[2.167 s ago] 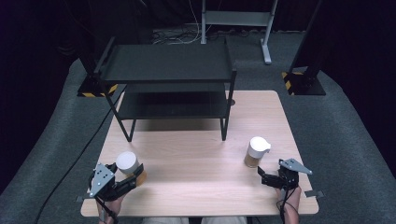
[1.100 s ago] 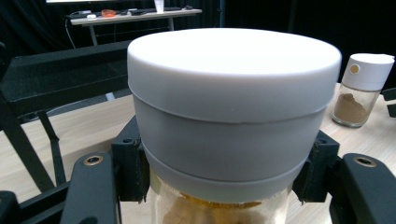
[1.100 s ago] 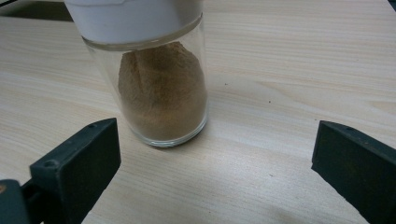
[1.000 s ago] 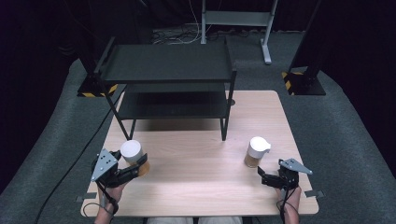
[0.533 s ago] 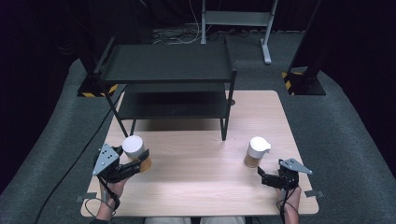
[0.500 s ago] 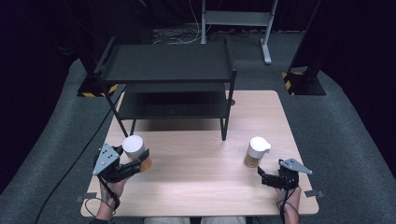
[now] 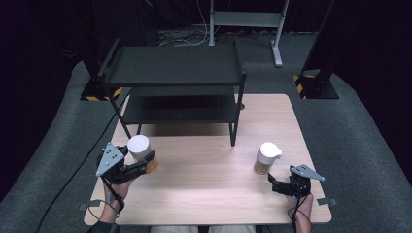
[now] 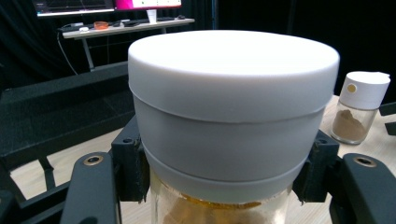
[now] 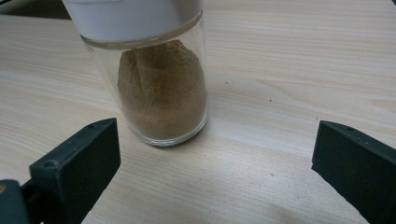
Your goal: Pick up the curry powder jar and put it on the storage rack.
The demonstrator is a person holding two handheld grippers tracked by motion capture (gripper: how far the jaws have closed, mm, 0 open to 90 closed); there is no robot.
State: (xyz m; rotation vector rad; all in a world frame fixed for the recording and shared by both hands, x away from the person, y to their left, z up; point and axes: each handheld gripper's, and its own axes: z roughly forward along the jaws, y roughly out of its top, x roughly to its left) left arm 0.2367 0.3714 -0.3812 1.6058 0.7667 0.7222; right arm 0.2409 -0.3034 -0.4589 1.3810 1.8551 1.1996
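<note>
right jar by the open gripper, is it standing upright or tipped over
Upright. The right jar stands on its glass base on the table, white cap on top, brown powder settled at the bottom. The right gripper sits just short of it, jaws apart.

A pale wood counter [image 7: 194, 194] stands on grey carpet [image 7: 58, 141] in a dark room — the walls are lost in black. At the counter's far edge sits a black two-tier shelf [image 7: 175, 65]. Behind it, a light grey metal frame [image 7: 245, 18] stands on the floor with cables [image 7: 182, 36] lying near its feet. Two black stand bases with yellow-black hazard stripes [image 7: 313, 87] flank the counter. In the left gripper view, a far desk [image 8: 126, 27] carries lit screens [image 8: 107, 4] — small items on it are too small to tell.
</note>
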